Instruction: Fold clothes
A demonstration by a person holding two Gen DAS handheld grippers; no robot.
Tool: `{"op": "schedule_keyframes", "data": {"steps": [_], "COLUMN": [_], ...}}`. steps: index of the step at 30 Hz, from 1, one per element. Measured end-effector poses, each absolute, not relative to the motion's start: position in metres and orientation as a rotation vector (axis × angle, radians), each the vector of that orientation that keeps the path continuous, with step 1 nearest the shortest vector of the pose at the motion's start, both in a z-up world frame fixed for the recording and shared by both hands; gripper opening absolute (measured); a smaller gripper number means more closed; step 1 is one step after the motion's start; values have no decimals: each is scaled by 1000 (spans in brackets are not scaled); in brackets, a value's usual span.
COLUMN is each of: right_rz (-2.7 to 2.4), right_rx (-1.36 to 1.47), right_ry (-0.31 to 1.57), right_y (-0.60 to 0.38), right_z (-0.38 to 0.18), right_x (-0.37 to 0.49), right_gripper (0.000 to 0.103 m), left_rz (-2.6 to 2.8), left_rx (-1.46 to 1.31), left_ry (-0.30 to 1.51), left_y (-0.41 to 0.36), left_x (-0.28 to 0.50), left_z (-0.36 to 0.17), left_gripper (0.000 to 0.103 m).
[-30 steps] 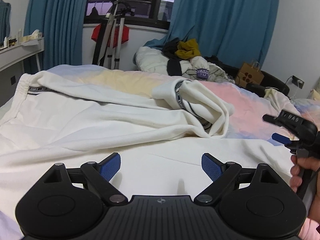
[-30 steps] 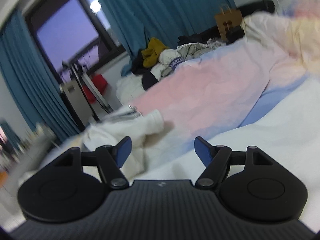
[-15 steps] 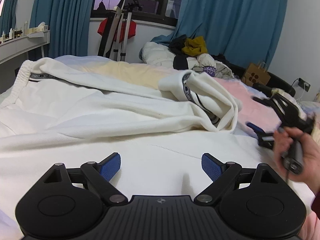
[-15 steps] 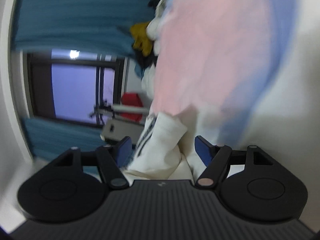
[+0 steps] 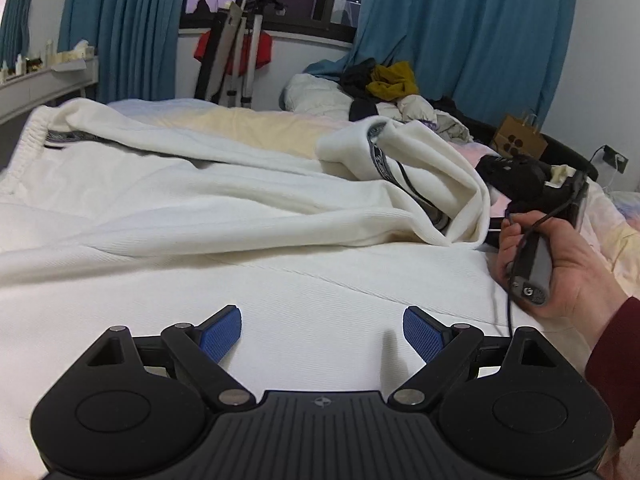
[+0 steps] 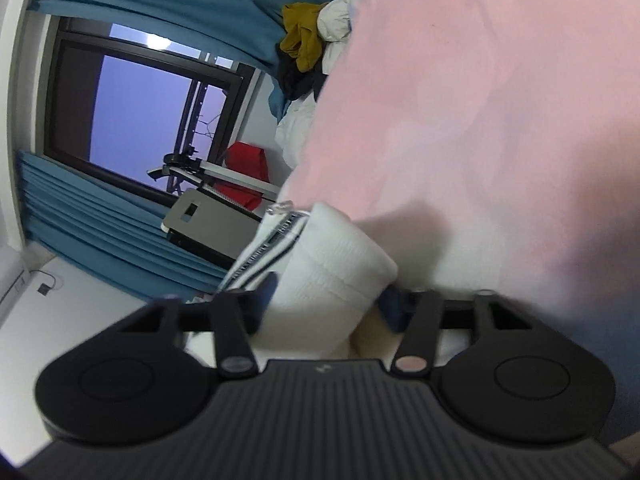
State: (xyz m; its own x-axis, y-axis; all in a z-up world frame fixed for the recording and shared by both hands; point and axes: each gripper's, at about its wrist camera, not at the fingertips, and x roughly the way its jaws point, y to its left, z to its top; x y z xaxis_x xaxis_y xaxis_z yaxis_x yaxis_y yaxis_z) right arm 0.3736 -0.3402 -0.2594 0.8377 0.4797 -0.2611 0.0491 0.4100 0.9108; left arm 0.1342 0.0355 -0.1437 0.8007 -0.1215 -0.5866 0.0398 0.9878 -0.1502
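Right gripper point(image 6: 326, 300) is in at the cuff: a bunched end of the cream sweatpants point(image 5: 192, 196) sits between its blue pads point(image 6: 266, 292), fabric filling the gap, with the patterned side stripe point(image 6: 272, 246) running off toward the upper left of that view. The pads look to be touching the cloth on both sides, but whether they are pinching it I cannot tell; the picture is blurred there. In the left wrist view the same tool shows at the right edge, held in the right hand point(image 5: 560, 264), its nose tucked under the raised leg end just right of centre.

Left gripper point(image 5: 322, 334) hovers low at the bottom of its frame, jaws spread wide with nothing between them, over flat cream cloth. The garment stretches across the bed point(image 5: 256, 120), the elastic waistband point(image 5: 28, 136) bunched at the far left.

My read: this is the grab for the first fold, taking the leg end. Next call is a firm pinch on that cuff, then carrying it across toward the waistband, while the left tool pins or grabs the near cloth so the whole thing doesn't drag.
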Motion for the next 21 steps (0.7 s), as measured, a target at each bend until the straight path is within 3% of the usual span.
{"op": "schedule_keyframes", "data": {"steps": [1,4,15,21], "right_rz": [281,263,23,-195], "right_rx": [1120,1116,1078,1136], "right_ry": [543,529,246,23], "right_y": [-341,-349,-456,-544], "right_z": [-259,-255,-195,-199], "right_x": [373,372,325,274], "right_gripper": [26,11,10,9], "left_rz": [-95,-107,-179,-172], "left_rx": [-135,-95,-32,55], "left_ry": [637,634,588,542], "left_y": [34,27,15,14], "left_x": [136,135,132,132], "left_z": [-145,-151,-152,-148], "left_gripper": [90,90,92,93]}}
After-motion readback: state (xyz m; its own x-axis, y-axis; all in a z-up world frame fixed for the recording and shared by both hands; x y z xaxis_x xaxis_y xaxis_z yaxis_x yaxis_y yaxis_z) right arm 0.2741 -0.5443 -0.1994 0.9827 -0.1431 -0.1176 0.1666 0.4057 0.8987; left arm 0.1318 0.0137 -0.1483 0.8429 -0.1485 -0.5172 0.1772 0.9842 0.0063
